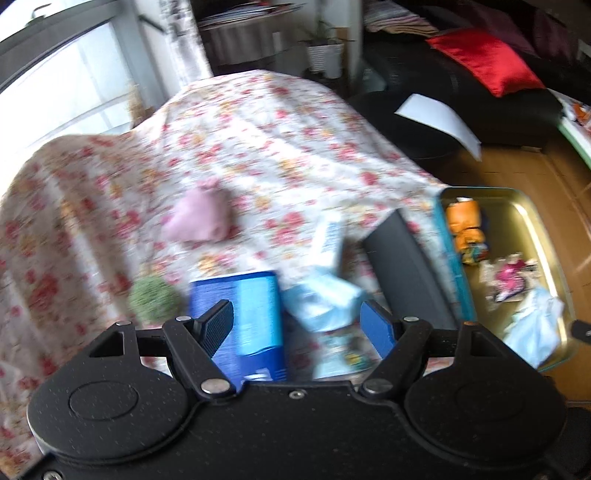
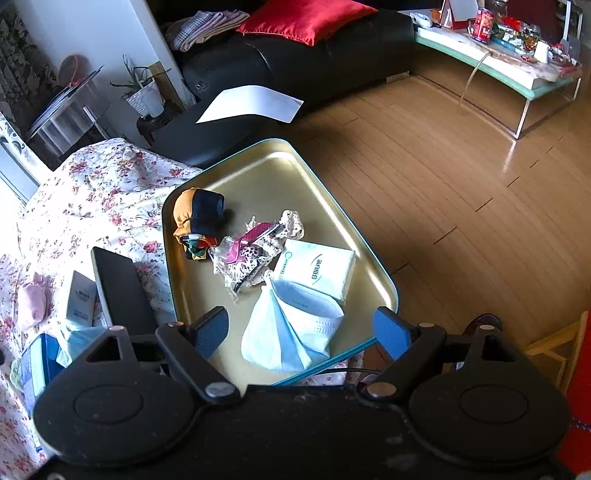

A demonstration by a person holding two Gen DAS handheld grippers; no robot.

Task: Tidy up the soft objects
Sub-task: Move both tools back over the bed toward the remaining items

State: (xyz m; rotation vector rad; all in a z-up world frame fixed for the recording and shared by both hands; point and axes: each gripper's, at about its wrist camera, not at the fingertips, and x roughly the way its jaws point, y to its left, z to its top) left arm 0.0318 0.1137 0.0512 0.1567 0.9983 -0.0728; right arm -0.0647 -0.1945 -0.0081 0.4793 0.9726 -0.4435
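Note:
A gold metal tray point(image 2: 258, 170) rests at the edge of a floral-covered table point(image 2: 96, 192). In it lie an orange and navy pouch point(image 2: 197, 212), a lace and pink bundle point(image 2: 255, 243), a white tissue pack point(image 2: 317, 267) and blue and white face masks point(image 2: 291, 325). My right gripper point(image 2: 301, 330) is open and empty above the masks. My left gripper point(image 1: 299, 325) is open and empty above a light blue mask point(image 1: 325, 299) beside a blue box point(image 1: 243, 314). A pink soft pouch point(image 1: 199, 218) and a green fuzzy ball point(image 1: 153, 299) lie on the cloth. The tray point(image 1: 517, 206) shows at the right.
A black flat device point(image 2: 122, 288) and a small white box point(image 2: 81, 295) lie left of the tray. A black sofa point(image 2: 295, 62) with a red cushion point(image 2: 306, 18) stands behind. A wooden floor point(image 2: 443, 184) lies to the right, with a low table point(image 2: 498, 62) beyond.

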